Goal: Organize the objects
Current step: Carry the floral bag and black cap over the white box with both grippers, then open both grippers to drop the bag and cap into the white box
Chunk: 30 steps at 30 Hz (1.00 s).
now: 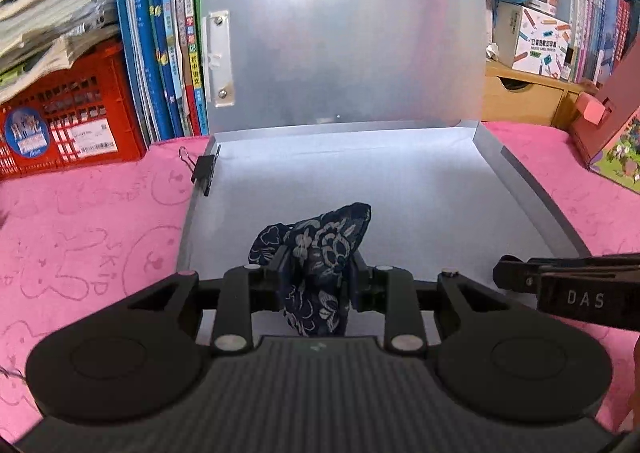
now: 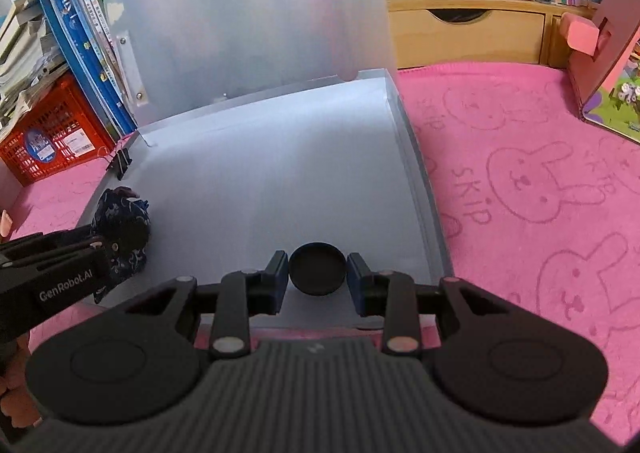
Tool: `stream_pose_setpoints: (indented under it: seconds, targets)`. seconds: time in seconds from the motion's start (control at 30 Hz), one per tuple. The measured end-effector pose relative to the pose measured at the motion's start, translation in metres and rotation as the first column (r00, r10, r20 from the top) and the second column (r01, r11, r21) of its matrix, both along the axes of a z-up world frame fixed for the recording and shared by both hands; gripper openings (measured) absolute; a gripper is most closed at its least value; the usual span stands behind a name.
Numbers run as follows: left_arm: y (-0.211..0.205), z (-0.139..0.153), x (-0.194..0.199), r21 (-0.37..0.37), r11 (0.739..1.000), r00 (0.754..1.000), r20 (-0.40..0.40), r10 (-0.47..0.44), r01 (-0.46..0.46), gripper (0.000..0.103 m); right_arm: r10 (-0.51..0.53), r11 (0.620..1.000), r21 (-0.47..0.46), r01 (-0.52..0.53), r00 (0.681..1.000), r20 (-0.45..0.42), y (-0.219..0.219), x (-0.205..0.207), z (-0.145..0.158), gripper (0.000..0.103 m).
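Dark navy fabric pouch with a white floral print (image 1: 316,253) — sits on the floor of the open translucent grey plastic file box (image 1: 400,189), near its front left corner. The left gripper (image 1: 318,277) has the pouch between its fingers; the cloth fills the gap and bulges above the pads, so the jaws are pinching the pouch. From the right wrist view the same pouch (image 2: 120,213) shows at the box's left edge, partly hidden behind the left gripper's black body.

Small round black lid-like disc (image 2: 317,268) — lies flat on the box floor (image 2: 280,181) near the front edge, right of centre. The right gripper (image 2: 317,275) straddles it: a narrow gap shows on each side between disc and blue-padded fingers (image 2: 280,273), so the jaws are parted and not pressing.

Box lid (image 1: 344,41) stands upright at the back. A black binder clip (image 1: 206,171) is clipped on the left wall of the box, toward the rear.

Box rests on a pink towel with bunny outlines (image 2: 540,193). Behind: red plastic crate (image 1: 64,125), row of upright blue books (image 1: 160,33), wooden drawer unit (image 2: 468,33). A pink cardboard box (image 2: 600,53) stands at the right.
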<state>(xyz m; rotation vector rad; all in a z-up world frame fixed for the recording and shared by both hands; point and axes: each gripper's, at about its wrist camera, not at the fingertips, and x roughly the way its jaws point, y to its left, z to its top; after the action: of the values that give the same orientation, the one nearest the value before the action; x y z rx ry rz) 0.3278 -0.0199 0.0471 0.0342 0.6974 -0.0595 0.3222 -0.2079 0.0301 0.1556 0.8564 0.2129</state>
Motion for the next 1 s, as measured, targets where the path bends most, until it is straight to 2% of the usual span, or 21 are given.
stream_pose_setpoints:
  seconds: [0.03,0.07,0.13,0.23,0.6,1.0]
  targets:
    - [-0.001,0.001,-0.002,0.005,1.000,1.000,0.008,-0.007,0.007,0.041,-0.004,1.000,-0.003,0.004,1.000,0.002,0.000,0.000,0.000,0.055]
    - [-0.002,0.002,-0.003,0.005,1.000,1.000,0.016,-0.011,0.011,0.045,-0.005,1.000,-0.002,0.005,1.000,0.007,0.000,-0.001,0.001,0.059]
    - [-0.002,0.006,-0.007,0.003,1.000,0.999,0.030,-0.010,0.010,0.058,-0.015,1.000,-0.001,0.015,1.000,0.020,-0.001,-0.003,0.003,0.063]
    - [-0.003,0.014,-0.012,-0.006,1.000,0.999,0.050,-0.016,0.017,0.066,-0.021,1.000,0.008,0.021,0.999,0.036,-0.003,-0.008,0.008,0.066]
    - [0.008,0.045,-0.048,-0.029,0.999,0.996,0.087,-0.016,0.019,0.071,0.012,1.000,0.000,-0.013,0.991,0.134,-0.009,-0.046,0.045,0.074]
    - [0.024,0.065,-0.129,-0.080,0.994,0.986,0.159,-0.059,0.072,0.076,0.106,0.994,-0.028,-0.102,0.962,0.252,-0.012,-0.130,0.070,0.081]
